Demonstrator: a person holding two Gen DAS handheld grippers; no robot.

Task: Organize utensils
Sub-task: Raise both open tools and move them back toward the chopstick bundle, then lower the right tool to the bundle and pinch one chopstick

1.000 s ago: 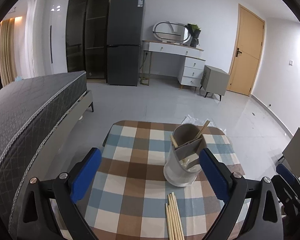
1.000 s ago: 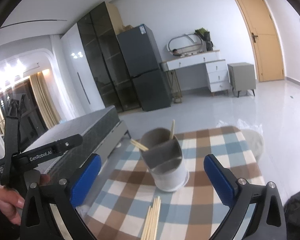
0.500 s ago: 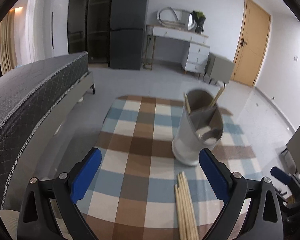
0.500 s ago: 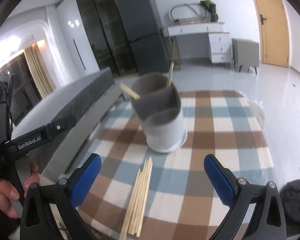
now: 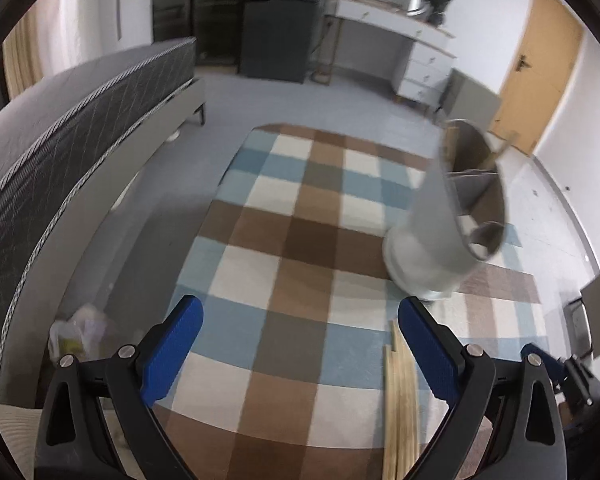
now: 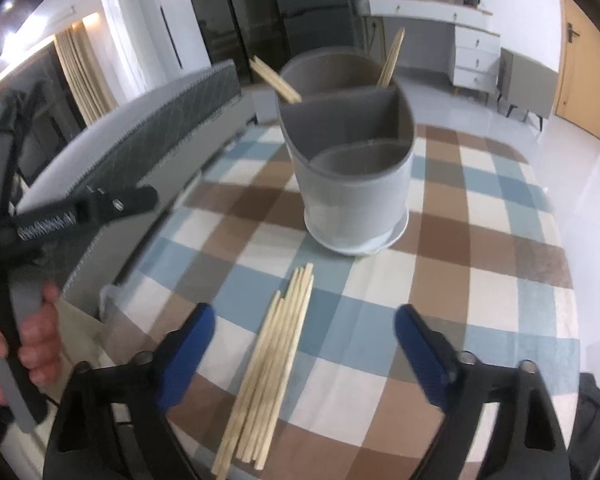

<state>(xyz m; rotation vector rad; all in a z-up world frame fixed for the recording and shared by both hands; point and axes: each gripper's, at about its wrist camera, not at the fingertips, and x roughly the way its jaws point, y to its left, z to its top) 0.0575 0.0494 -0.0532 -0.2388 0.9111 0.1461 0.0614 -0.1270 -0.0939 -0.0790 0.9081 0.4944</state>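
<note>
Behind your table stood a dark fridge [image 5: 278, 20], a white dresser [image 6: 440, 32], a wooden door [image 5: 540, 84] and a quilted bed [image 5: 60, 128].

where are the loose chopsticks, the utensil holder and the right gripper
loose chopsticks [image 6: 278, 354]: right wrist view, middle of the bundle
utensil holder [image 6: 356, 196]: right wrist view, front wall
right gripper [image 6: 304, 334]: right wrist view, midway between its fingertips

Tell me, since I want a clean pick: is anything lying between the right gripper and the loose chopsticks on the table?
Nothing visible. The right gripper is open, its jaws having just been closing, and the chopsticks lie on bare checked tablecloth between and below its fingers. The utensil holder stands beyond them.
</note>
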